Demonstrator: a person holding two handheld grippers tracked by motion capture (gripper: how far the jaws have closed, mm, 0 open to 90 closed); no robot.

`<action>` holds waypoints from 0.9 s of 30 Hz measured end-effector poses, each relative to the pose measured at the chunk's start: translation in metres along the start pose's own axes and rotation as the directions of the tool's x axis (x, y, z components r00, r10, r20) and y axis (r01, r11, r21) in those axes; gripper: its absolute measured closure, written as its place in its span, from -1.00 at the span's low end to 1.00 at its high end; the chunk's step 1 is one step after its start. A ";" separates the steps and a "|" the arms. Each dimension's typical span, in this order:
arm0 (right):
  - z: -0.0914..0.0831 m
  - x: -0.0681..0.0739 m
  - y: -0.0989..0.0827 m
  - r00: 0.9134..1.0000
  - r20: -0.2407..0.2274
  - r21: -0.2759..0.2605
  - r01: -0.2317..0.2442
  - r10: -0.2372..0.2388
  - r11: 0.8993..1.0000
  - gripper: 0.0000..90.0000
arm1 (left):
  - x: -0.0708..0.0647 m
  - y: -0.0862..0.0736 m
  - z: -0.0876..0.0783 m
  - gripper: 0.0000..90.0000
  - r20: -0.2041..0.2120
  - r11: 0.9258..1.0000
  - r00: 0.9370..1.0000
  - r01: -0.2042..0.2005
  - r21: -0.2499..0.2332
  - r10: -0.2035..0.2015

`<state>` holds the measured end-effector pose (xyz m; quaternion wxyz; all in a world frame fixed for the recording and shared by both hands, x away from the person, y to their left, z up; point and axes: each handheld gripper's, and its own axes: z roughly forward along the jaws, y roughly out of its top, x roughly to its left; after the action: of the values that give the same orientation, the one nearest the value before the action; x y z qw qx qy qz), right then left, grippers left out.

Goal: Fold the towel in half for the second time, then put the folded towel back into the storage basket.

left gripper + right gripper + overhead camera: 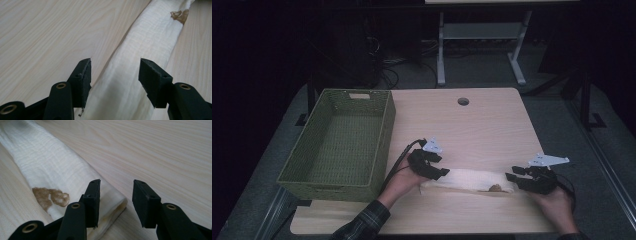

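White folded cloth [467, 180] between parted left gripper [115, 75] jaws, unclamped; right gripper [116, 195] jaws apart at cloth's end.

The light wooden bench [472, 130] is bare across its middle and far half, giving open passage beyond the long folded cream cloth [467, 180]. The green woven rectangular basket [384, 130] blocks the left edge; its tall right wall stands near the left tool [432, 167]. The right tool [519, 176] has free bench on its right side.
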<state>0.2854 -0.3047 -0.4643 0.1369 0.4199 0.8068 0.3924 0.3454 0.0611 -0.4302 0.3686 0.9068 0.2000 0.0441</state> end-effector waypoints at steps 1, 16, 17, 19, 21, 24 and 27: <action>0.001 0.000 0.000 1.000 -0.001 0.001 -0.005 0.005 1.000 0.28 | -0.001 0.001 0.003 -0.06 0.004 1.000 1.000 0.001 -0.001 -0.001; 0.011 -0.001 -0.004 1.000 -0.017 0.041 -0.014 0.015 0.999 0.32 | -0.004 0.005 0.046 -0.13 0.048 0.994 0.997 -0.058 0.093 0.054; 0.011 -0.002 -0.004 1.000 -0.021 0.042 -0.019 0.020 0.999 0.32 | -0.004 0.005 0.046 -0.13 0.053 0.993 0.997 -0.065 0.103 0.060; 0.011 -0.002 -0.004 1.000 -0.023 0.043 -0.019 0.020 0.999 0.36 | -0.004 0.005 0.046 -0.09 0.057 0.992 0.996 -0.069 0.102 0.064; 0.011 -0.002 -0.004 0.999 -0.029 0.042 -0.022 0.023 0.999 0.41 | -0.005 0.005 0.046 -0.03 0.064 0.993 0.996 -0.068 0.096 0.062; 0.011 -0.002 -0.004 0.999 -0.041 0.048 -0.026 0.028 0.999 0.52 | -0.006 0.005 0.046 0.10 0.074 0.992 0.995 -0.078 0.098 0.071; 0.011 -0.001 -0.004 0.997 -0.061 0.053 -0.035 0.038 0.998 0.67 | -0.008 0.006 0.046 0.25 0.087 0.992 0.994 -0.076 0.101 0.067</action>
<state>0.2903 -0.3013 -0.4748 0.0936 0.4257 0.8128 0.3865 0.3504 0.0248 -0.4589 0.3269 0.9324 0.1538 0.0087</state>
